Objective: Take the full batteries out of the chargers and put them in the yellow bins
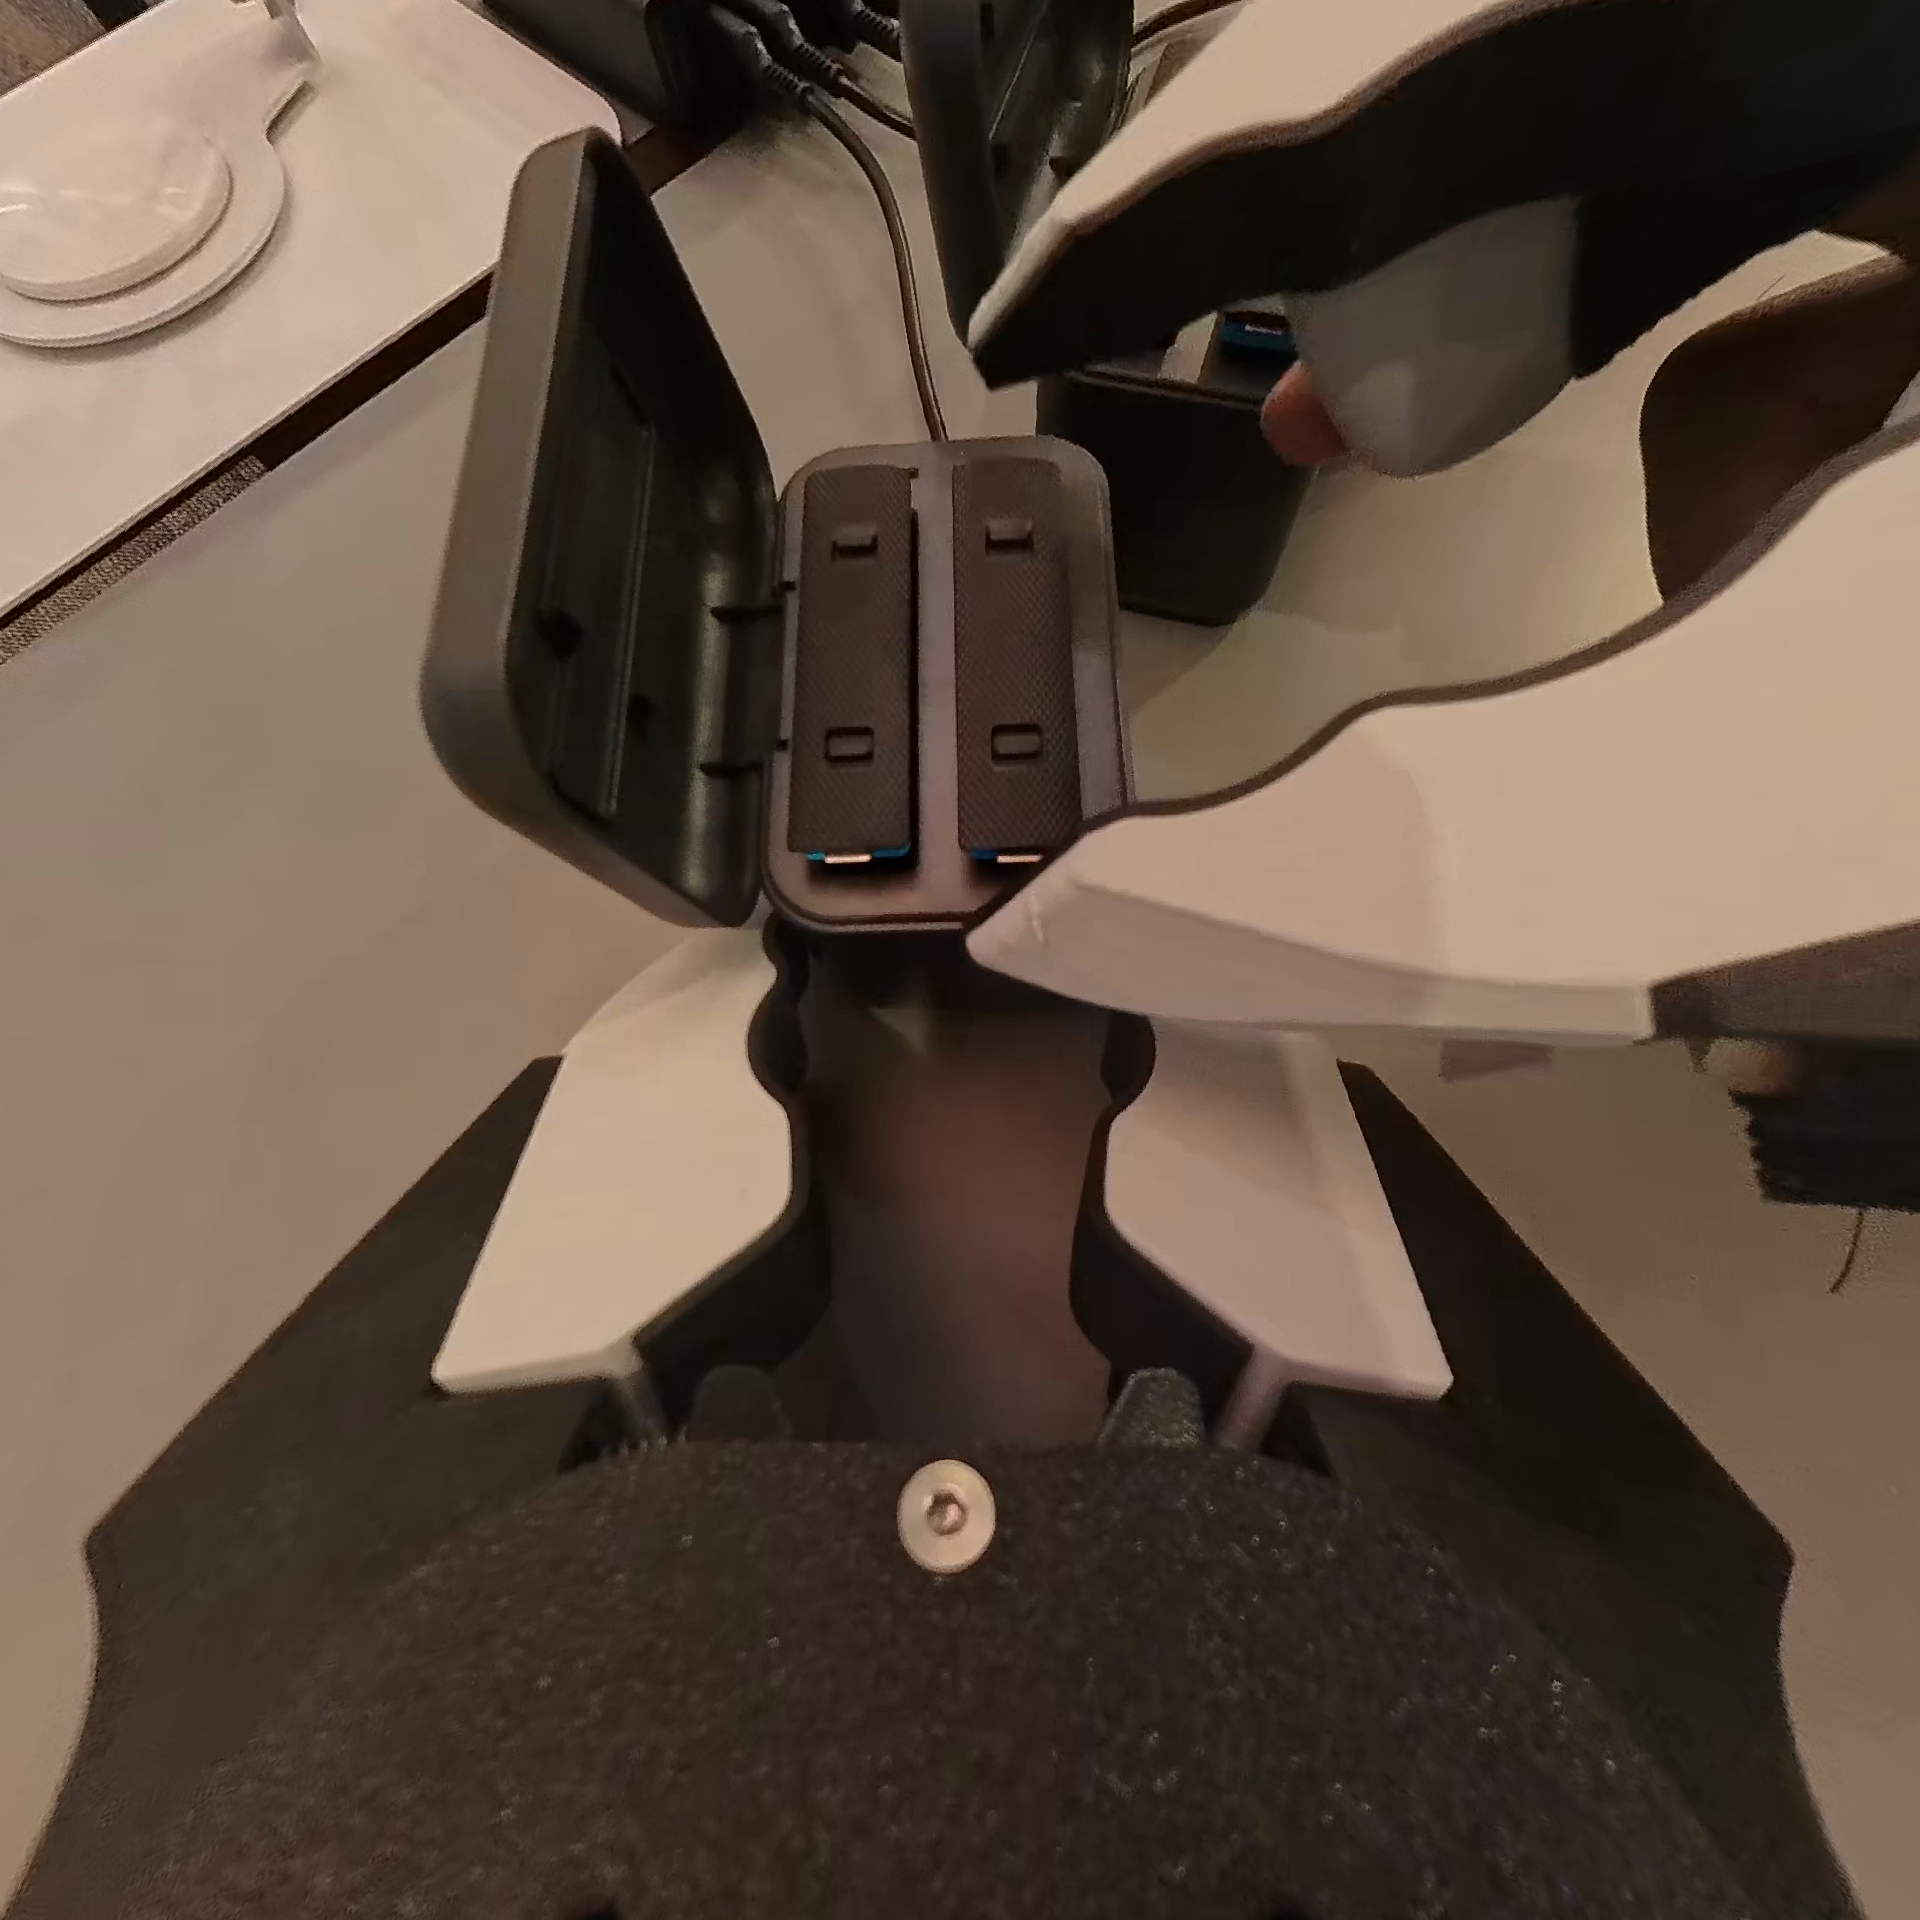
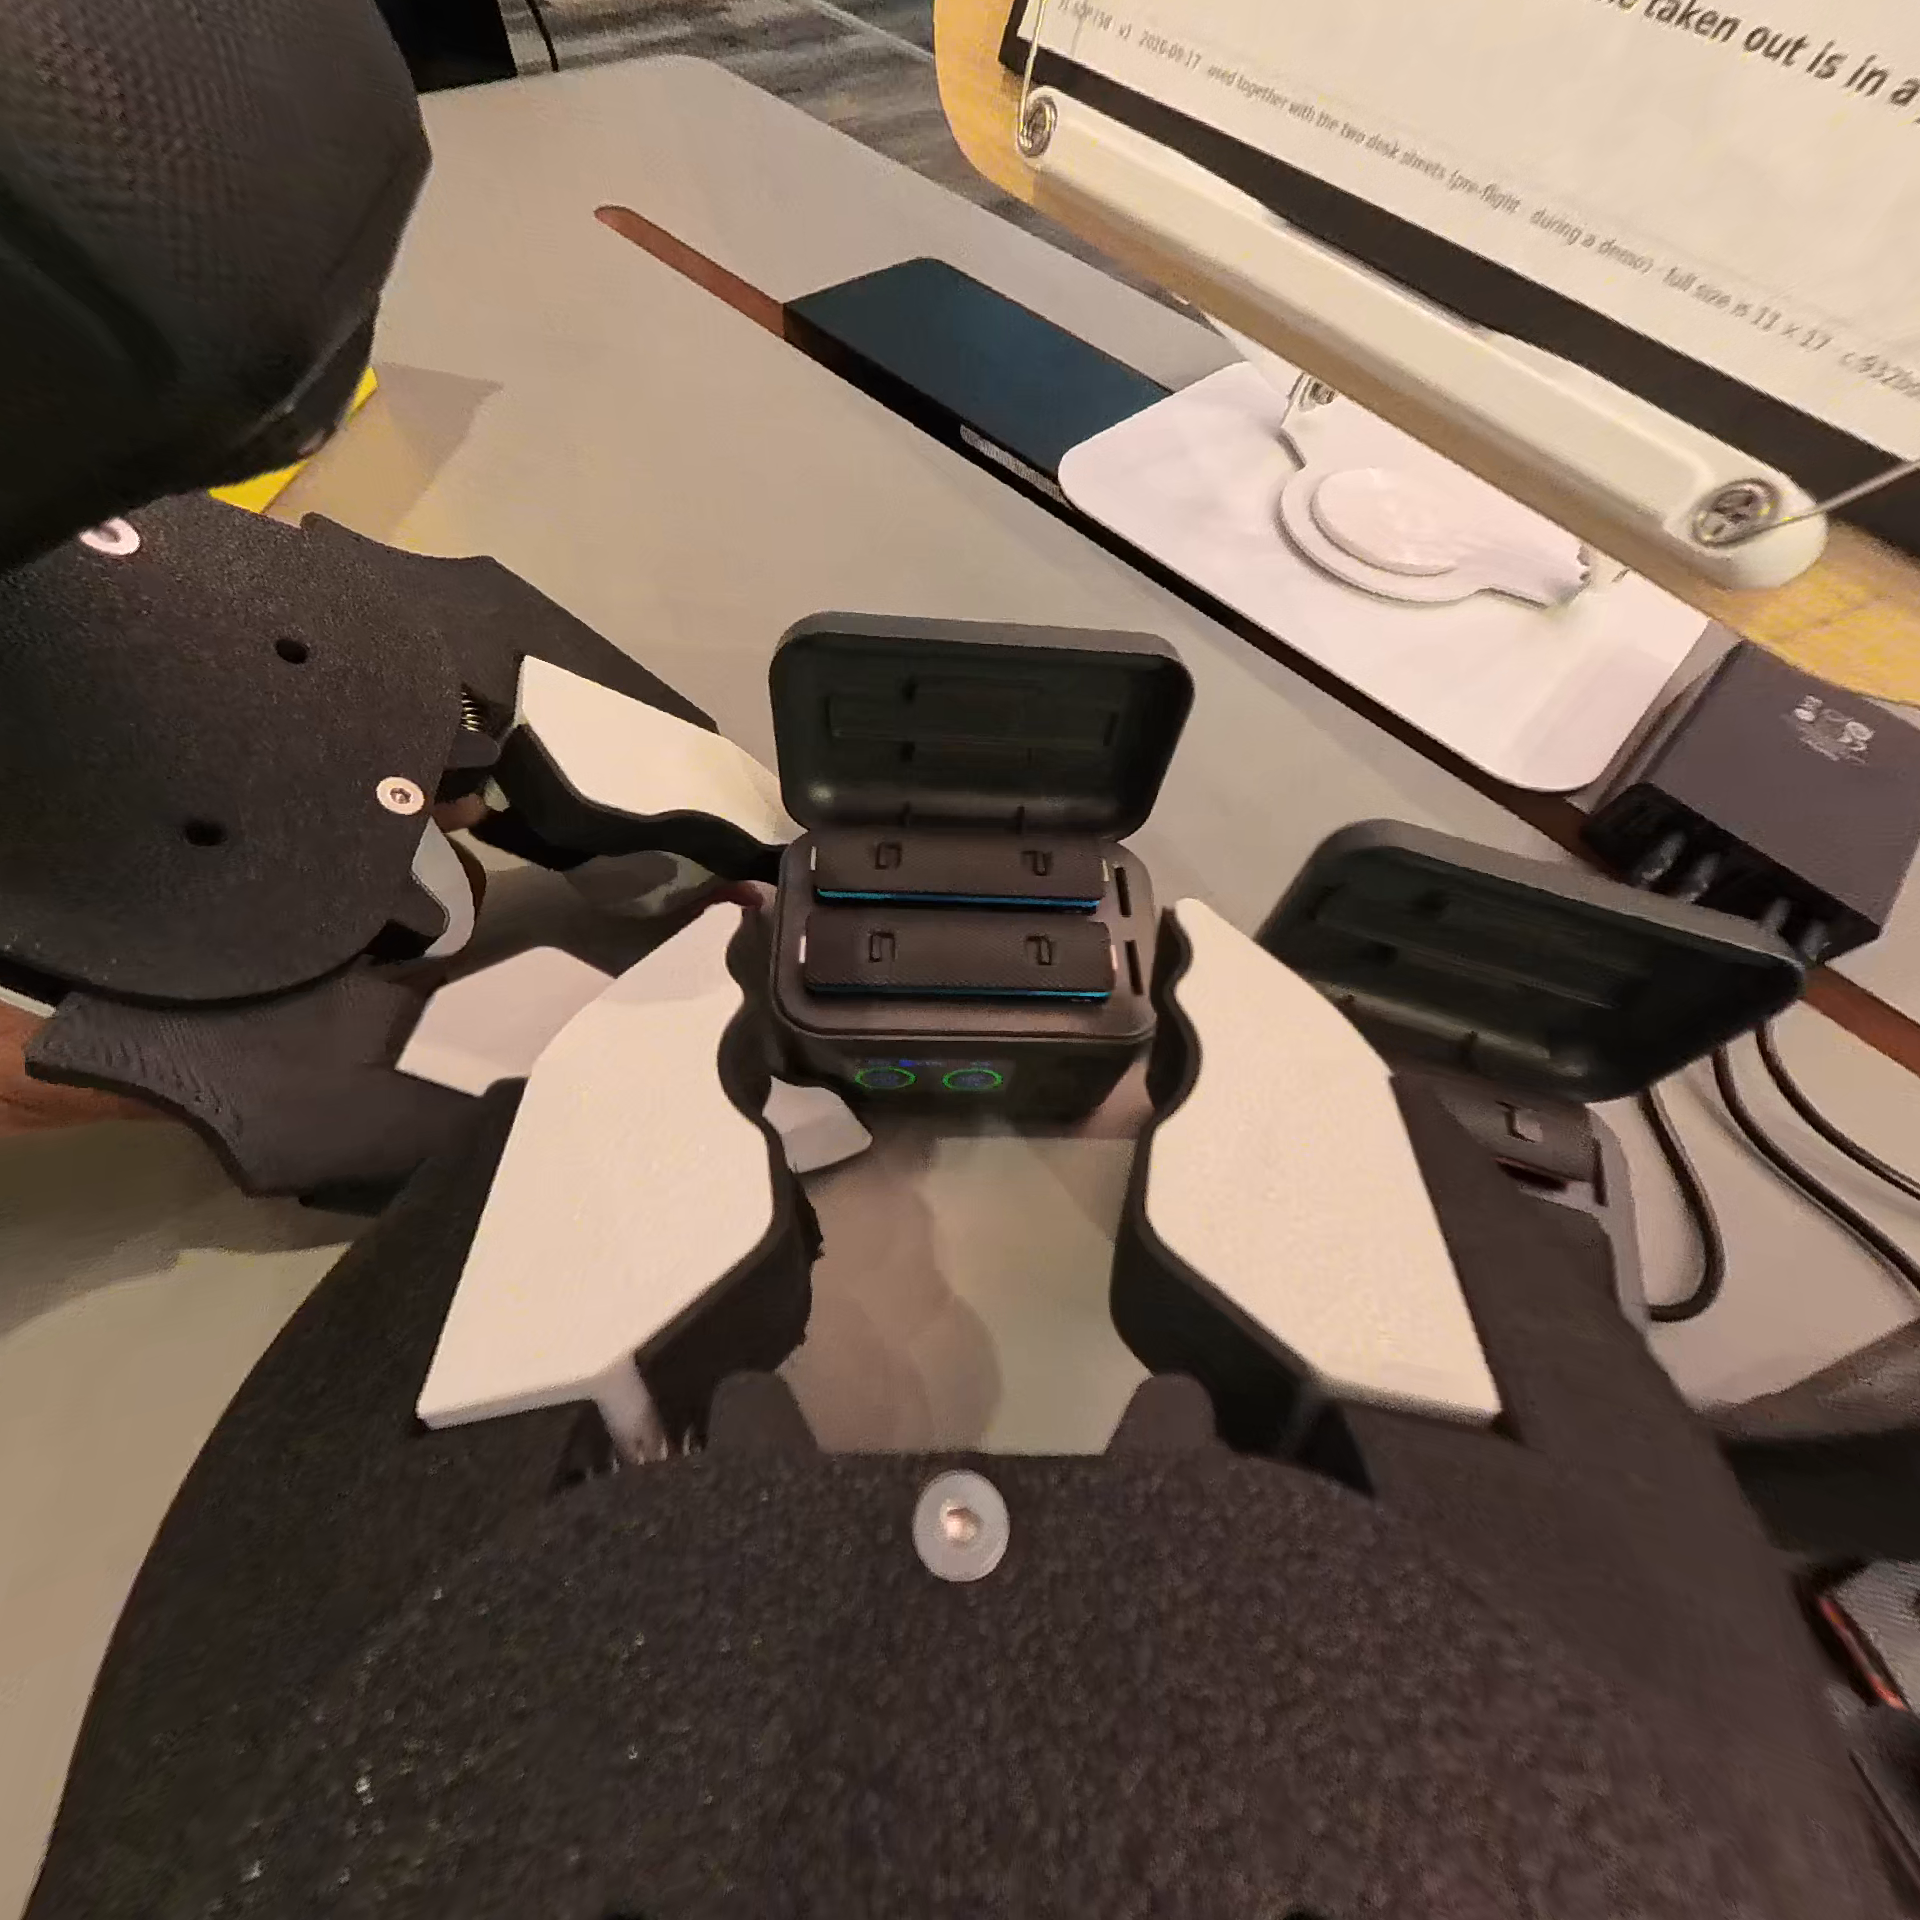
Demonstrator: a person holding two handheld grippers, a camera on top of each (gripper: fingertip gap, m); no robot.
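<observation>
A black charger [image 1: 1101,665] stands open on the grey table, its lid [image 1: 592,520] swung up. Two black batteries with blue edges [image 1: 852,665] [image 1: 1013,665] sit in its slots. Two green rings [image 2: 883,1077] glow on its front. My left gripper [image 1: 945,977] is shut on the charger's body at one end; its fingers [image 2: 644,748] show in the right wrist view. My right gripper [image 2: 956,925] is open, its fingers either side of the charger [image 2: 966,1049] just above the batteries [image 2: 956,961]. A sliver of a yellow bin [image 2: 358,405] shows behind the left gripper.
A second open charger [image 2: 1527,966] stands to the right, with a blue-edged battery [image 1: 1257,327] in it. A black power block [image 2: 1787,769] with cables [image 2: 1704,1195] lies beyond it. A white stand base [image 2: 1351,520] and a board with a sheet [image 2: 1558,156] sit at the back. The black power block [image 2: 1787,769] is about equally far from each gripper, around 25 cm.
</observation>
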